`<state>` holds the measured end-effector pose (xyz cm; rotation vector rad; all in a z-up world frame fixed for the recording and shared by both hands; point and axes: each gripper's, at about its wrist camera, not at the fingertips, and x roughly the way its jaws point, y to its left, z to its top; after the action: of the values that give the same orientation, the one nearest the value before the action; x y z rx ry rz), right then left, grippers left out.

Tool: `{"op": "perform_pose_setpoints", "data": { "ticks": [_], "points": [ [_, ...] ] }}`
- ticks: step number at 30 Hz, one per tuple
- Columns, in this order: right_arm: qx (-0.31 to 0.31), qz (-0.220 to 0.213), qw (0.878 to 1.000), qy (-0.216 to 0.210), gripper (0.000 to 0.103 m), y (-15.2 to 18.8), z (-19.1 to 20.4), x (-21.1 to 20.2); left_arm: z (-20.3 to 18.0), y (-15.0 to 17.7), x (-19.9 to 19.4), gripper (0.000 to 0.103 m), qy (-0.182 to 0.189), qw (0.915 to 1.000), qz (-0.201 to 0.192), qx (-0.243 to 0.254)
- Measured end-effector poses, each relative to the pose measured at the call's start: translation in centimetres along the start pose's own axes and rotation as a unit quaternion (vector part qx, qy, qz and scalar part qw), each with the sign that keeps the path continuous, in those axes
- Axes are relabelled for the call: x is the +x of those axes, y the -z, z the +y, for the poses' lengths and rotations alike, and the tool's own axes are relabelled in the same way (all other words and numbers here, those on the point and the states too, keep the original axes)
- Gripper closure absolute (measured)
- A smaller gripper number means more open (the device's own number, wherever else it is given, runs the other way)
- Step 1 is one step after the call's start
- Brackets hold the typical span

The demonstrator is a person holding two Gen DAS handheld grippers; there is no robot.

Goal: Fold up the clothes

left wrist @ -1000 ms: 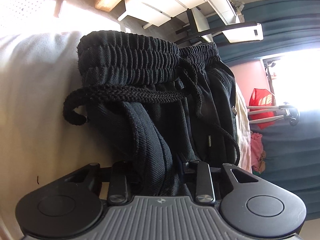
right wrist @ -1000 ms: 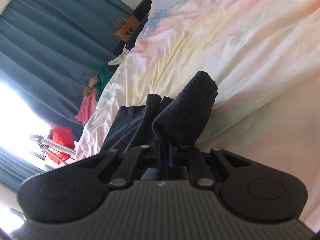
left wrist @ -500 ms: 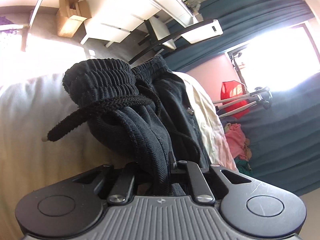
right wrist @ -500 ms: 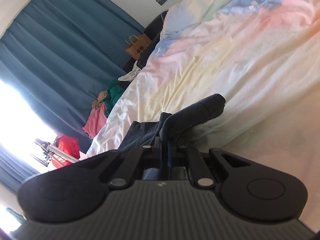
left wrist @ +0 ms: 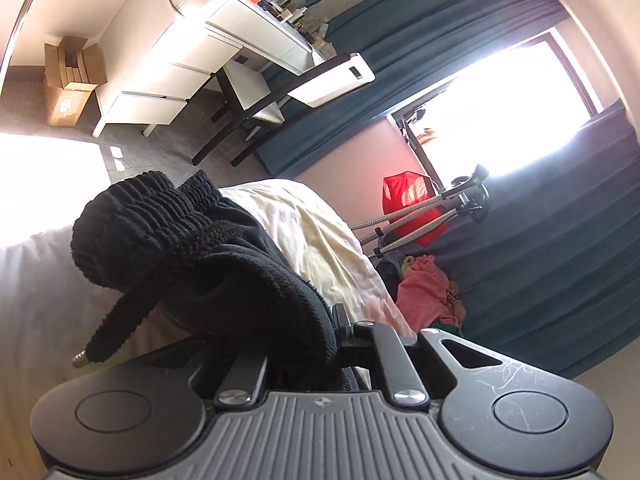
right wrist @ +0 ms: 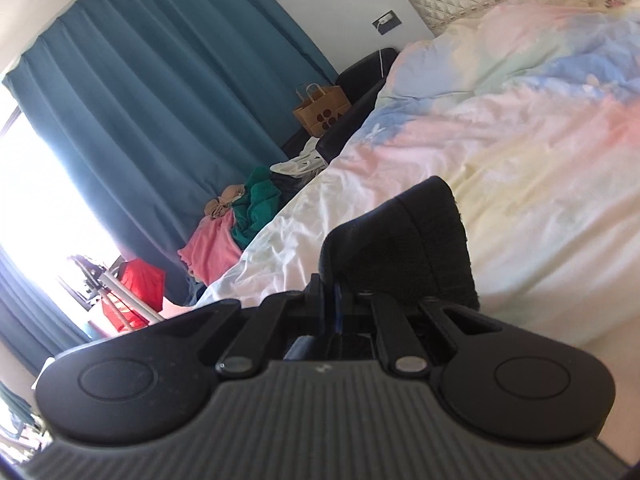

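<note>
Ribbed black trousers (left wrist: pixel 192 264) in both claws

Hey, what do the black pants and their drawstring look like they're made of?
Black pants: soft matte woven cloth, likely cotton; diagonal twill lines show, and the waistband is gathered into elastic ribs. Drawstring: thick braided cord, fuzzy surface, probably cotton, ending in what looks like a small metal tip.

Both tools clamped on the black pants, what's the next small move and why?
Probably lower both ends onto the bed and lay them flat. The left tool grips the bunched waistband, the right tool grips the dark pants end; both ends are raised and curled over, not flat.
</note>
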<state>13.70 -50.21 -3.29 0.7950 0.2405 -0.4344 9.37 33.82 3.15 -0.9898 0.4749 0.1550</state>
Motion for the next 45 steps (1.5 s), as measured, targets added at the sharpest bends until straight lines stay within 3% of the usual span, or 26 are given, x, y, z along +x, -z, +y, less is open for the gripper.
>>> {"op": "perform_pose_setpoints", "data": {
  "ticks": [3,8,12,16,19,22,24,26,31,33,35,38,40,45],
  "points": [
    [-0.018,0.016,1.000,0.016,0.095,-1.0,4.0,6.3,-1.8,-2.5,6.6,0.093,-0.017,0.9998,-0.001,0.006],
    [-0.094,0.051,0.992,0.065,0.095,1.0,9.3,18.6,-2.1,-5.1,20.6,0.092,-0.074,0.9973,0.007,-0.001],
    [-0.142,0.088,0.981,0.094,0.095,4.5,10.1,26.3,-1.8,-5.3,30.0,0.092,-0.138,0.9892,0.027,0.040],
    [-0.146,0.126,0.975,0.106,0.094,7.0,8.6,30.6,-1.4,-4.2,35.5,0.091,-0.176,0.9795,0.039,0.089],
    [-0.118,0.144,0.978,0.092,0.089,7.3,7.3,31.7,-1.4,-3.6,37.4,0.088,-0.187,0.9739,0.046,0.121],
    [-0.099,0.159,0.980,0.066,0.082,6.3,6.8,31.2,-2.0,-3.8,37.2,0.084,-0.172,0.9748,0.051,0.132],
    [-0.097,0.165,0.980,0.049,0.072,5.0,6.7,29.9,-2.5,-4.1,36.1,0.078,-0.153,0.9770,0.057,0.137],
    [-0.092,0.145,0.985,0.026,0.063,3.6,6.3,27.1,-2.9,-4.3,34.3,0.051,-0.126,0.9800,0.061,0.142],
    [-0.068,0.096,0.993,-0.016,0.031,1.1,3.9,18.9,-2.8,-3.0,26.7,0.017,-0.067,0.9878,0.043,0.134],
    [-0.041,0.096,0.994,-0.013,0.021,0.8,1.9,16.3,-1.5,-2.4,23.3,0.016,-0.057,0.9914,0.046,0.109],
    [-0.001,0.109,0.994,-0.015,0.021,1.1,-0.4,14.4,1.2,-1.7,19.6,0.015,-0.055,0.9943,0.063,0.065],
    [0.044,0.143,0.988,-0.023,0.021,3.1,-2.2,14.8,6.3,-0.7,15.5,0.015,-0.060,0.9945,0.080,-0.030],
    [0.074,0.166,0.983,-0.028,0.021,4.5,-3.5,15.1,9.5,0.1,14.1,0.015,-0.057,0.9907,0.078,-0.096],
    [0.149,0.222,0.963,-0.041,0.021,7.9,-6.5,15.8,13.1,1.1,16.3,0.017,-0.041,0.9837,0.070,-0.160]
  ]
}}
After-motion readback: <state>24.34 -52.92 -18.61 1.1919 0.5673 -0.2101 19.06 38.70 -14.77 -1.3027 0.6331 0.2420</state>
